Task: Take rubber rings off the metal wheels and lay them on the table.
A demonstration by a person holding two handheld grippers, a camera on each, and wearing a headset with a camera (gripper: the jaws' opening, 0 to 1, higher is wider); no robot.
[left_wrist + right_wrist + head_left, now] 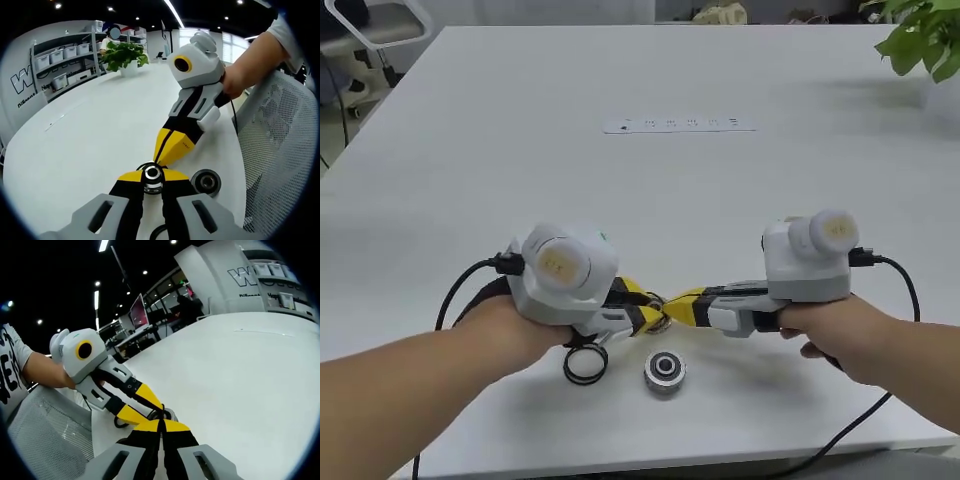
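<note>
My left gripper [650,313] is shut on a small metal wheel [152,173] and holds it just above the white table [650,190]. A black rubber ring [145,164] sits around that wheel. My right gripper [673,303] comes in from the right, its yellow tips [165,150] shut on the ring's edge. In the right gripper view, my right gripper [161,423] meets the left gripper [154,409] at the wheel [168,414]. A second wheel [665,369] lies on the table below them, and a loose black ring [585,363] lies to its left.
A white power strip [678,125] lies mid-table, far from the grippers. A green plant [925,40] stands at the far right corner. The table's near edge runs just below the loose wheel. A mesh chair [280,150] stands by that edge. Cables trail from both grippers.
</note>
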